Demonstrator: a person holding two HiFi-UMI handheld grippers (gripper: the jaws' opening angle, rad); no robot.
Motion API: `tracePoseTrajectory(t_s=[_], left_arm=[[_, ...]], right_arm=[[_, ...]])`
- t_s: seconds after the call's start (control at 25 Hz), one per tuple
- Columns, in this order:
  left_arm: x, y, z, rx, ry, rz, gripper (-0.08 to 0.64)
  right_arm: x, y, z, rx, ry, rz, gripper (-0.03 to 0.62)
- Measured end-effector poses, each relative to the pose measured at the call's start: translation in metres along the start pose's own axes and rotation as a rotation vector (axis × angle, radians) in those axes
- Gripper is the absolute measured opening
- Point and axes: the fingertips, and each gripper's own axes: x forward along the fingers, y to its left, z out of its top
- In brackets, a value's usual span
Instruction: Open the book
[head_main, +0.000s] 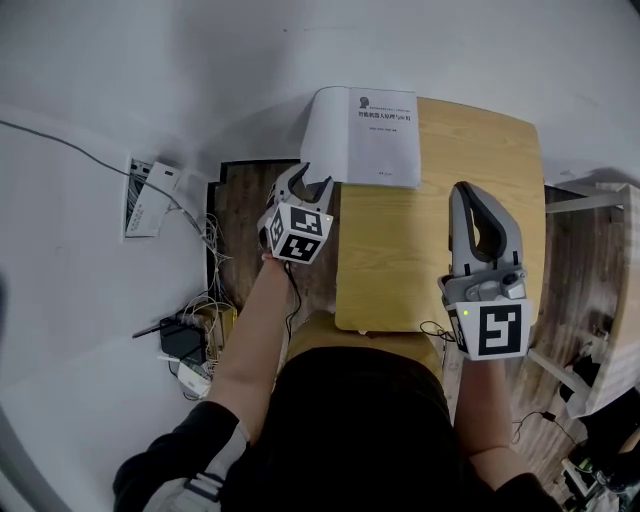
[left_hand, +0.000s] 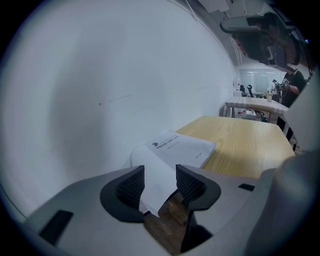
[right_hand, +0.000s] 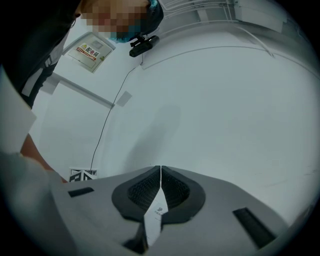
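A white book (head_main: 383, 135) with black print on its cover lies shut at the far end of the wooden table (head_main: 440, 260). One white sheet (head_main: 322, 130) curls off its left side past the table's edge. My left gripper (head_main: 312, 180) hovers at the book's near left corner, open. In the left gripper view that sheet (left_hand: 155, 167) hangs between the spread jaws of the left gripper (left_hand: 160, 181), and the book (left_hand: 182, 146) lies beyond them. My right gripper (head_main: 466, 192) is over the table's right half, shut, well short of the book. In the right gripper view it (right_hand: 160, 172) faces the white wall.
A white wall stands behind the table. On the wooden floor (head_main: 245, 215) to the left lie cables and a power strip (head_main: 190, 345). A white socket plate (head_main: 150, 200) sits on the wall. Other furniture (head_main: 600, 200) stands to the right. A far desk (left_hand: 250, 105) shows behind.
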Motion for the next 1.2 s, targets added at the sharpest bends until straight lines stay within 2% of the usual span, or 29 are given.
tracePoseTrajectory(t_s=[0.36,0.8,1.2], left_arm=[[-0.046,-0.032,0.064,0.002,-0.110,0.018,0.207],[-0.114,-0.055,0.149,0.026,-0.274,0.078,0.207],[-0.170,-0.099,0.190,0.012,-0.377,0.091,0.207]], right_arm=[[-0.035,-0.025,0.013,0.030,-0.050,-0.003,0.031],[-0.065,-0.037,0.020,0.053,-0.102,0.042,0.031],[-0.092,-0.042,0.025,0.058,-0.140,0.084,0.031]])
